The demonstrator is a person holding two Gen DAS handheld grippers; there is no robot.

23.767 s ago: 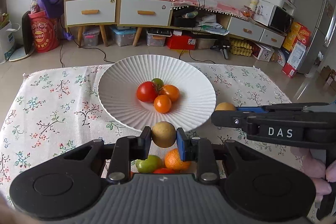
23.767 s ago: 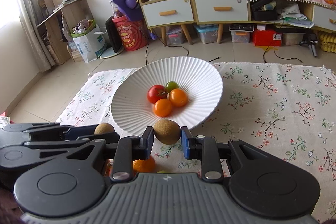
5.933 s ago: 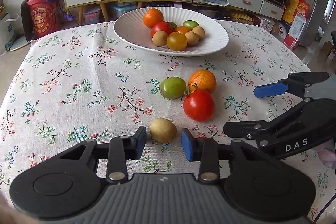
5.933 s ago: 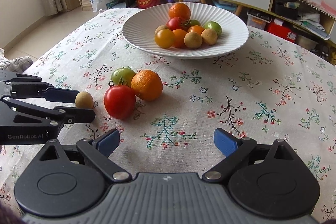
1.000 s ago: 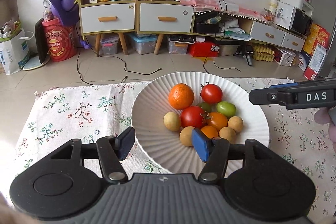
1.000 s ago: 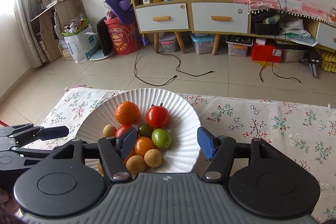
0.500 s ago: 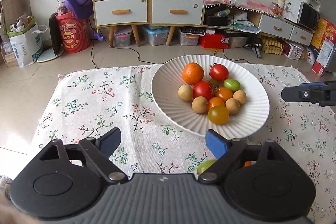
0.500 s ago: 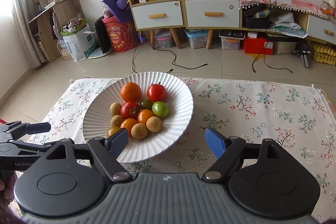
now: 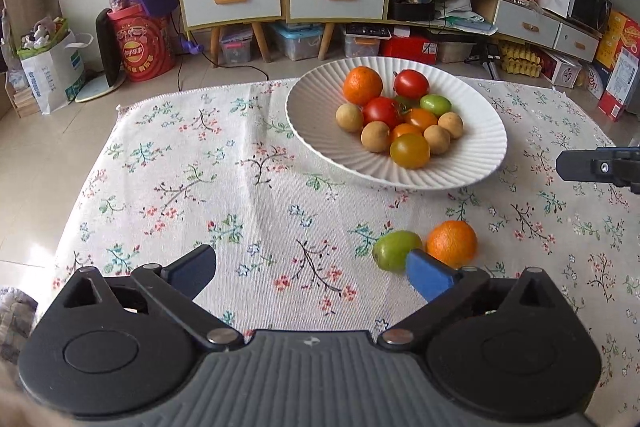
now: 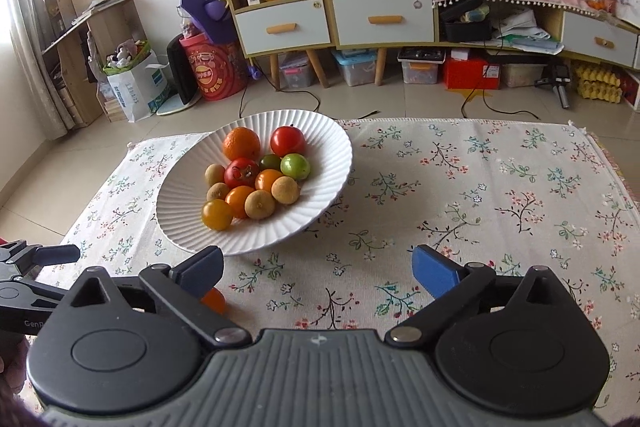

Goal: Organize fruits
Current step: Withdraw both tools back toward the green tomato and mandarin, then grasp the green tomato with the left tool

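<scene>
A white ribbed plate [image 9: 472, 155] [image 10: 192, 195] sits on the floral cloth. It holds an orange, red, green and yellow tomatoes and several small brown fruits. A green fruit [image 9: 394, 249] and an orange [image 9: 452, 243] lie on the cloth, just beyond the right fingertip of my left gripper [image 9: 310, 267]. Its jaws are opening, with nothing between them. My right gripper [image 10: 318, 265] hangs short of the plate, its jaws opening over bare cloth. An orange fruit [image 10: 214, 301] peeks from behind its left finger.
One finger [image 9: 592, 167] of the right gripper shows at the right edge of the left wrist view. The left gripper's fingers [image 10: 40, 255] show at the left edge of the right wrist view. The cloth's far edge [image 10: 460, 121] drops to tiled floor, with cabinets behind.
Both grippers have drawn back from the plate and their jaws have spread wide. The green fruit and the orange on the cloth have come into the left wrist view.
</scene>
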